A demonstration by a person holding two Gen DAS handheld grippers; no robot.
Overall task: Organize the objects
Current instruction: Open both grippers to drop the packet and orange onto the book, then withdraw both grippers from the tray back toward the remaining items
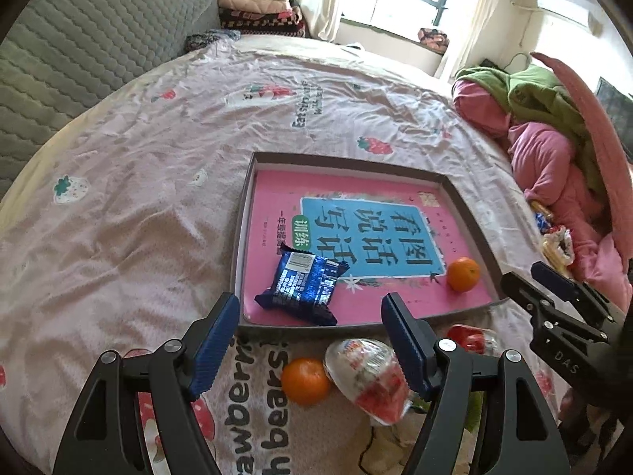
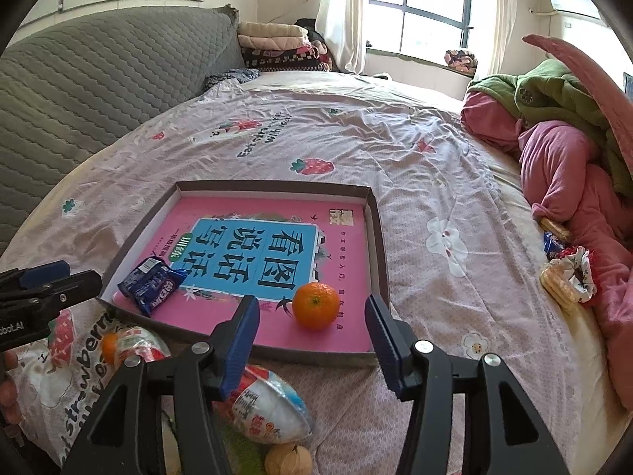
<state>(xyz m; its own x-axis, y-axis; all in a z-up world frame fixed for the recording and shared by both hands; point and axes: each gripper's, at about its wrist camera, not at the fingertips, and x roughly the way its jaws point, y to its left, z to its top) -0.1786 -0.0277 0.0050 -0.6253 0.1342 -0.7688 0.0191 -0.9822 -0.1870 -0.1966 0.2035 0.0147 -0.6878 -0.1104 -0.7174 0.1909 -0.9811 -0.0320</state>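
Note:
A shallow grey tray lies on the bed with a pink book inside. On the book lie a blue snack packet and an orange. In front of the tray lie a second orange, a plastic egg toy and another egg toy. My left gripper is open and empty over the tray's near edge. My right gripper is open and empty, just before the orange in the tray.
A walnut-like ball lies at the bottom. Pink and green bedding is piled on the right, with snacks and a scrunchie beside it. A grey quilted headboard rises on the left. The strawberry-print sheet spreads beyond.

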